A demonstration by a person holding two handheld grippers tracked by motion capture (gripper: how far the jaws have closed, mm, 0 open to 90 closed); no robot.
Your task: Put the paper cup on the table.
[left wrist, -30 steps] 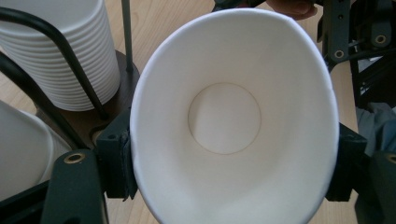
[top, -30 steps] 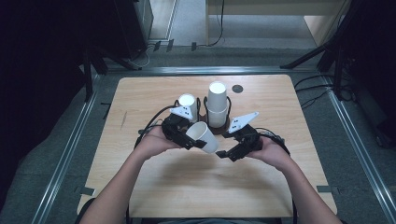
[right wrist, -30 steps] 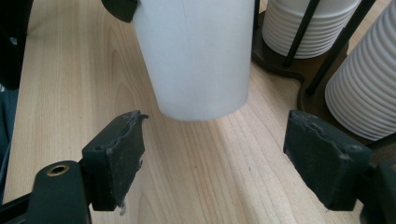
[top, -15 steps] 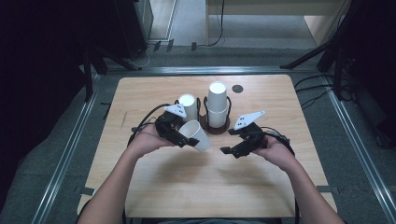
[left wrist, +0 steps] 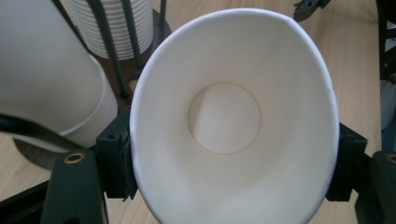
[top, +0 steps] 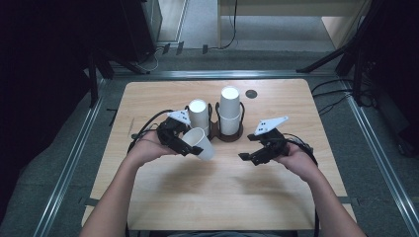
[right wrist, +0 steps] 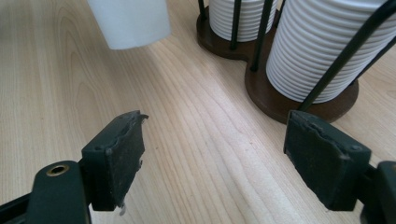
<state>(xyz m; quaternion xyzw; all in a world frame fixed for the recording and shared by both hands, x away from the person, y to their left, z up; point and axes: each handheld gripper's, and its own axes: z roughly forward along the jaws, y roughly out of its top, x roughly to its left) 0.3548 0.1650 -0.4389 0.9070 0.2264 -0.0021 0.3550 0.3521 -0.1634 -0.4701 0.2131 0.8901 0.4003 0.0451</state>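
1. No brand, label or writing can be read on any cup, on the holder or on the desk (top: 163, 197).
2. The left tongs (top: 190, 147) sit left of centre in the high view, clenched on a single white paper cup (top: 200, 143). In the left gripper view the black jaws press the cup (left wrist: 233, 121) from both sides, squeezing its rim into an oval; the open mouth faces the camera and the round bottom shows inside.
3. In the high view that cup is tilted, held above the desk just in front of the holder, with its closed bottom toward the lower right.
4. The right tongs (top: 247, 157) sit right of centre in the high view, released and grasping nothing. In the right gripper view the jaws stand wide apart over bare wood, touching nothing.
5. A dark wire cup holder (top: 228, 136) stands at upper centre of the high view, carrying two stacks of white cups (top: 230, 111). In the right gripper view the stacks (right wrist: 322, 51) fill the upper right, and the bottom of the held cup (right wrist: 130, 21) shows at upper left.
6. A small dark disc (top: 251, 93) lies on the desk, upper right of the holder.
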